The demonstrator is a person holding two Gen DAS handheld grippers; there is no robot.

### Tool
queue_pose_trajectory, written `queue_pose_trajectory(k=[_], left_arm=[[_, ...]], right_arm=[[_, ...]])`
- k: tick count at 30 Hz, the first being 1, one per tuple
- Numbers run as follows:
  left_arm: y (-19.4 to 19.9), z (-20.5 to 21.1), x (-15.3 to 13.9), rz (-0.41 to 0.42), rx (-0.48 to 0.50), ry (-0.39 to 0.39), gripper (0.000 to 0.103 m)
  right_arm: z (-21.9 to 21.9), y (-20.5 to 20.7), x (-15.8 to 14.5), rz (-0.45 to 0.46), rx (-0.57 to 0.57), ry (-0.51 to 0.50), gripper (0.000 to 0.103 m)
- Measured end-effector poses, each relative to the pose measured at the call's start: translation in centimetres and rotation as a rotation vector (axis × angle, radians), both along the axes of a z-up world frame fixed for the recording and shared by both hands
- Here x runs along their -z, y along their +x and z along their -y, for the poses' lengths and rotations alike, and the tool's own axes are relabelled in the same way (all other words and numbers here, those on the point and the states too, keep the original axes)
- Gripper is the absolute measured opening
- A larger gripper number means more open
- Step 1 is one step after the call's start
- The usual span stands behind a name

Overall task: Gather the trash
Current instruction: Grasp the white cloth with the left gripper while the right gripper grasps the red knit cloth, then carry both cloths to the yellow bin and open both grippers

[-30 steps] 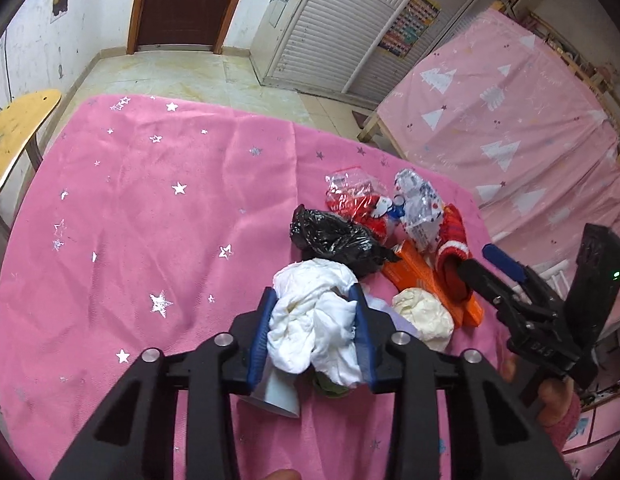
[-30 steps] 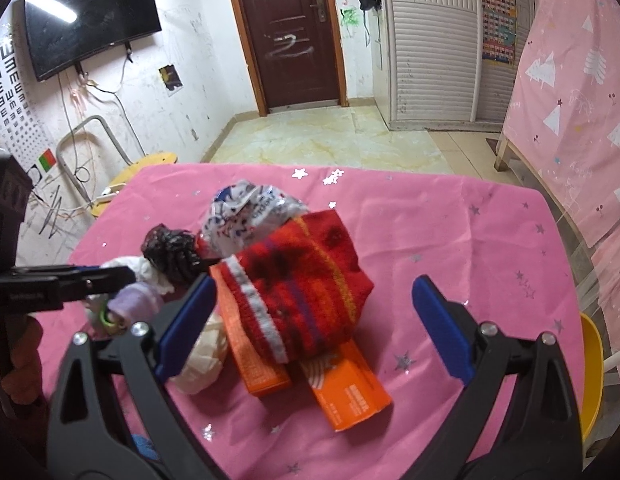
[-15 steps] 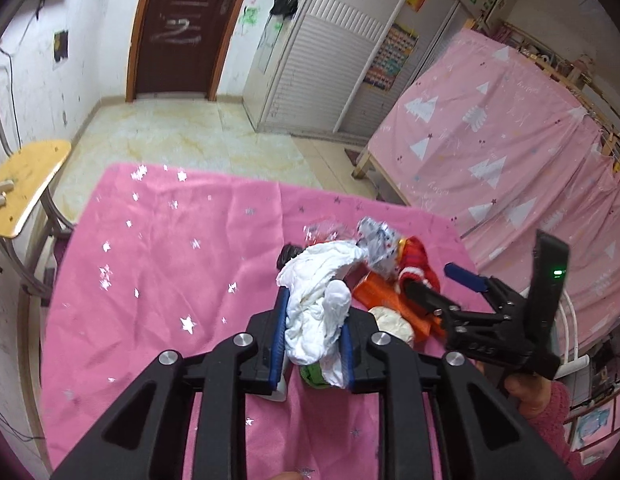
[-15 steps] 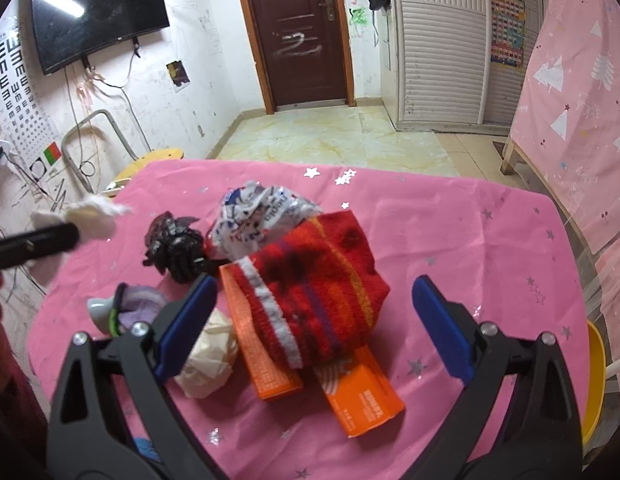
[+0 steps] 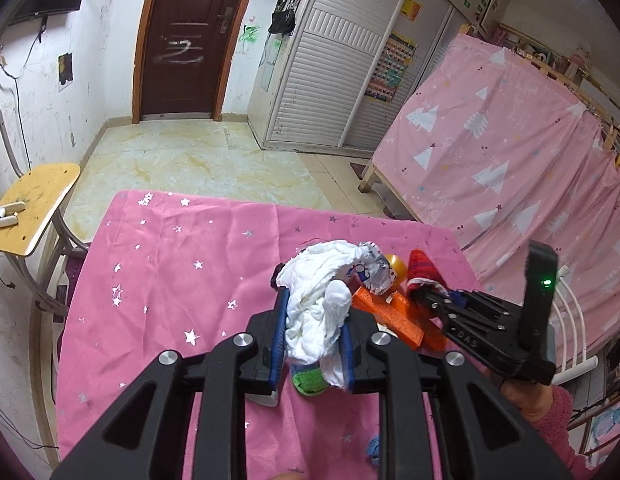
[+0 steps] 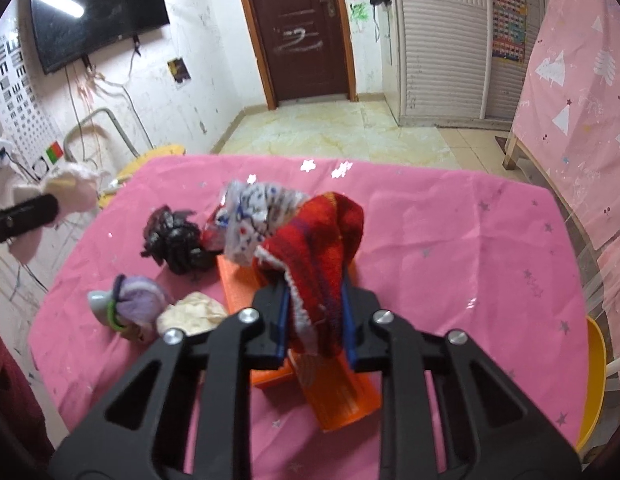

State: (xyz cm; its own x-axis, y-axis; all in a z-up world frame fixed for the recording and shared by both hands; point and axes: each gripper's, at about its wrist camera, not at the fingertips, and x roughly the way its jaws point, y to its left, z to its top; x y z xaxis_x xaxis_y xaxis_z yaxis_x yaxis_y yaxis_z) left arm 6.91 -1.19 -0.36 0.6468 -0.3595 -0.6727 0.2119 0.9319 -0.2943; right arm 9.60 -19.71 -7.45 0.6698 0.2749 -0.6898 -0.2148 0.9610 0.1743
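My left gripper (image 5: 312, 340) is shut on a crumpled white tissue wad (image 5: 322, 300) and holds it raised above the pink star tablecloth (image 5: 170, 272); it also shows at the left of the right wrist view (image 6: 70, 192). My right gripper (image 6: 316, 320) is shut on a red striped knitted sock (image 6: 318, 256), seen too in the left wrist view (image 5: 424, 268). Around it lie two orange boxes (image 6: 338, 396), a black plastic bag (image 6: 174, 240), a white patterned wrapper (image 6: 258, 216), a cream paper ball (image 6: 190, 314) and a purple-grey bundle (image 6: 130, 300).
A yellow wooden chair (image 5: 34, 200) stands left of the table. A bed with a pink tree-print cover (image 5: 510, 152) is at the right. A yellow stool (image 6: 594, 380) sits by the table's right edge. Tiled floor and a brown door (image 6: 298, 28) lie beyond.
My left gripper has lifted the white tissue up and away from the pile. My right gripper has closed from wide open onto the red sock.
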Motion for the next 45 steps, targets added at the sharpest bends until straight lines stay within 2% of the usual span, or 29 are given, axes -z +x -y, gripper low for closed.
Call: queue_pose_trajectory(k=[9, 23, 36, 45], left_arm=[[0.3, 3.5, -1.4, 0.027, 0.026, 0.027, 0.015], [0.5, 11.7, -2.5, 0.044, 0.116, 0.078, 0.015], [0.4, 21.5, -3.2, 0.061, 0.234, 0.104, 0.015], [0.1, 28.6, -2.8, 0.069, 0.308, 0.123, 0.015]], right_arm=[[3.4, -1.6, -2.1, 0.064, 0.031, 0.062, 0.02], [10.5, -4.0, -2.3, 0.101, 0.131, 0.127, 0.02], [19.3, -7.0, -1.4, 0.12, 0.288, 0.16, 0.02], [24.4, -8.3, 0.7, 0.099, 0.398, 0.143, 0.02]])
